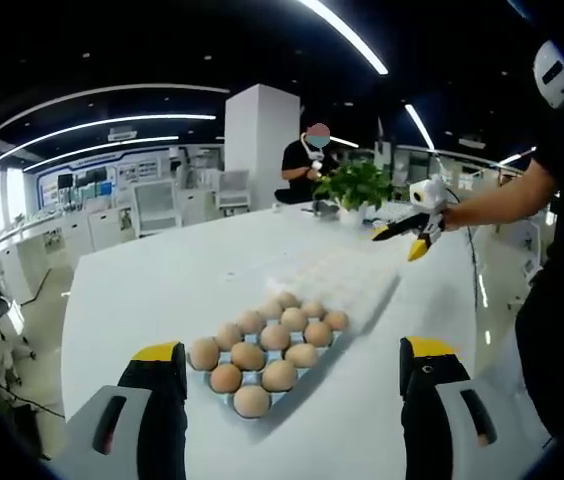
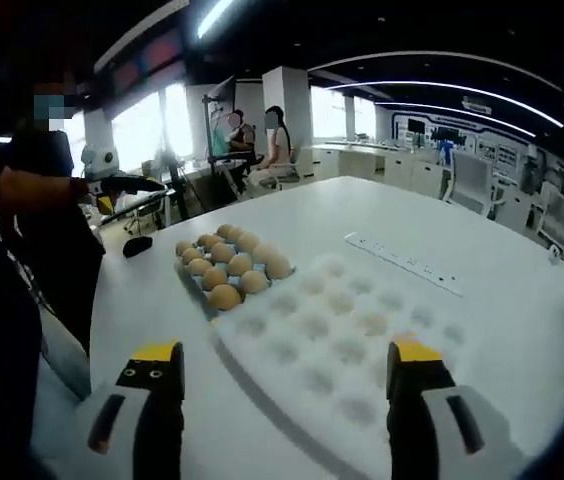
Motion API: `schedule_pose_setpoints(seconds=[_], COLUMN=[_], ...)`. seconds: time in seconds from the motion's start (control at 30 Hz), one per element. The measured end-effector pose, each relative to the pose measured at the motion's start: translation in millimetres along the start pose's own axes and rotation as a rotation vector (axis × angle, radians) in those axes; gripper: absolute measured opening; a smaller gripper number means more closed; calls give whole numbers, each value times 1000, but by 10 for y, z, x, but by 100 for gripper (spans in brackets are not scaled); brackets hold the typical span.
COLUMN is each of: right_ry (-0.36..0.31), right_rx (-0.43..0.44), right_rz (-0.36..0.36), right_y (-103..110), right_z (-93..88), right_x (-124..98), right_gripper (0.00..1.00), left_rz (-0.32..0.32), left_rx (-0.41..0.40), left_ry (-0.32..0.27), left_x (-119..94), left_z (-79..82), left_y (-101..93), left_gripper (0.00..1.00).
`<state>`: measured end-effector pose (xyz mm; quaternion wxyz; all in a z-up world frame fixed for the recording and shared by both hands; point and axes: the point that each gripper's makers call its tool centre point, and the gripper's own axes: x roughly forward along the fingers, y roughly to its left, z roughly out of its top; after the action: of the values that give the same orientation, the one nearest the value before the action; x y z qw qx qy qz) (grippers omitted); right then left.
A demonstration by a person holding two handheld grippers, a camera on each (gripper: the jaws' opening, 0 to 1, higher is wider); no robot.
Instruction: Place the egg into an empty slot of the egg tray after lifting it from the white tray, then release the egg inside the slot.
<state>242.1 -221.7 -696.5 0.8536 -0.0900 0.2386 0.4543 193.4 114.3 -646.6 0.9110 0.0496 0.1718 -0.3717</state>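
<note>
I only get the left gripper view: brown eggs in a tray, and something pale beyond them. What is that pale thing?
Observer: The right gripper view shows it clearly. It is a white tray with rows of round dimples, lying beside the eggs.
Operator: Is there anything past it?
Observer: Yes, a long white power strip lies on the table beyond the tray.
Operator: Is the other gripper holding an egg?
Observer: No. The right gripper is open, with nothing between its jaws.
</note>
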Motion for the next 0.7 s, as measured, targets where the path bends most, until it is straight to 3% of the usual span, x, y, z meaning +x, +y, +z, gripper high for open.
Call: schedule_pose_setpoints(seconds=[0.27,0.7], right_ry=[-66,-137], right_rx=[38,-3], right_rz=[-28,-55], right_y=[19,78], right_z=[20,-63], right_x=[-182,-300], right_gripper=[100,100], left_rz=[4,17], left_rx=[7,7], left_ry=[-7,-21], left_x=[32,62], left_z=[9,-26], left_y=[-67,-97], left_gripper=[91,91])
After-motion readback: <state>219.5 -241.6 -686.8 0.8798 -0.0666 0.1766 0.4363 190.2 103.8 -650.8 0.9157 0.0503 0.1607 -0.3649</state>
